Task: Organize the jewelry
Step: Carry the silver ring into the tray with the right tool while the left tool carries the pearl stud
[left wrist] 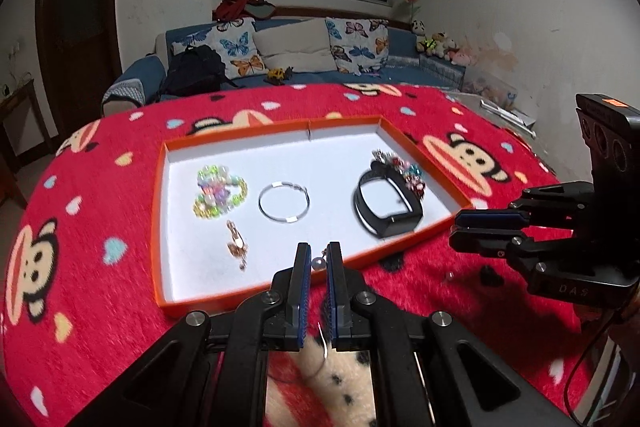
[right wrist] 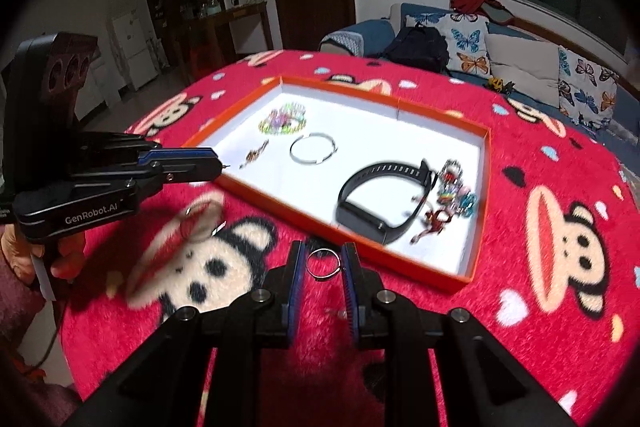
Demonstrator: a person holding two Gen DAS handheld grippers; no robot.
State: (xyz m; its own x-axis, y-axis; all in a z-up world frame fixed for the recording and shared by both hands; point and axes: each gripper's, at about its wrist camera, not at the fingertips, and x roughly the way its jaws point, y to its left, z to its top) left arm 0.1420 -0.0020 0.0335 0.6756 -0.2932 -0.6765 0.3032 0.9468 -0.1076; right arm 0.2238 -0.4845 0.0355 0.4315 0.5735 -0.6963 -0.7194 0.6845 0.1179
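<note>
Jewelry: a small silver ring [right wrist: 324, 263] and a pearl earring [left wrist: 318, 263], each pinched in a tool above the red surface [right wrist: 540, 287].
Right tool [right wrist: 324, 269]: closed on the ring, which stands upright between the pads, just short of the tray's near orange rim [right wrist: 360, 247].
Left tool [left wrist: 319, 269]: shut tight on the earring; the pearl shows between the tips and a thin wire hangs below.
Tray: already holds a beaded bracelet [left wrist: 218, 195], a silver bangle [left wrist: 284, 203] and a black watch band [right wrist: 384, 205].
Doing it well: probably carry each piece clear over the rim, lower to a bare white patch, then release gently so the ring cannot roll.
</note>
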